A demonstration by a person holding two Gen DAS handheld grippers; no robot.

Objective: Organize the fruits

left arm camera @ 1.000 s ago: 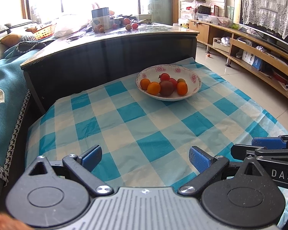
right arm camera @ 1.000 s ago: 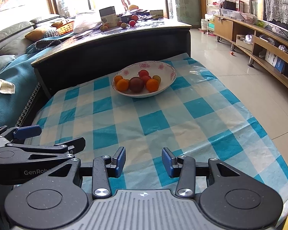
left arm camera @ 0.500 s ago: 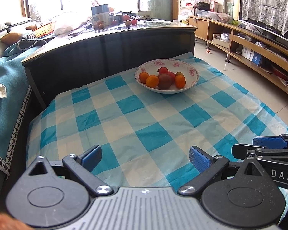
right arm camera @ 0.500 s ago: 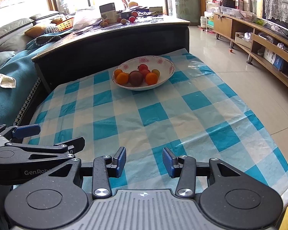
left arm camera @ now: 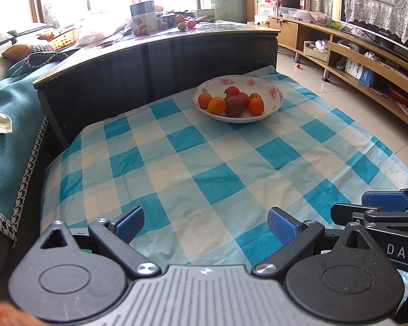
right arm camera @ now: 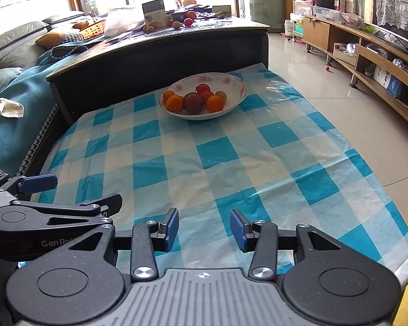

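fruits (left arm camera: 232, 102) sat piled in the white flowered bowl (left arm camera: 274, 106) at the far end of the blue checked cloth (left arm camera: 176, 168), close to the dark coffee table (left arm camera: 149, 62) behind it. i counted three orange ones, a dark purple one, a red pair and a small greenish one, all inside the rim. nothing lay loose on the cloth, so by my read the sorting here looked done. a few more fruits (right arm camera: 182, 23) sat up on that coffee table top, and whether those were mine to fetch i couldn't tell. both my tools hung low at the near edge of the cloth, well apart from the bowl, side by side. left gripper (left arm camera: 205, 224) was spread wide and empty. right gripper (right arm camera: 204, 228) was parted narrower, nothing between its blue pads (right arm camera: 236, 226).
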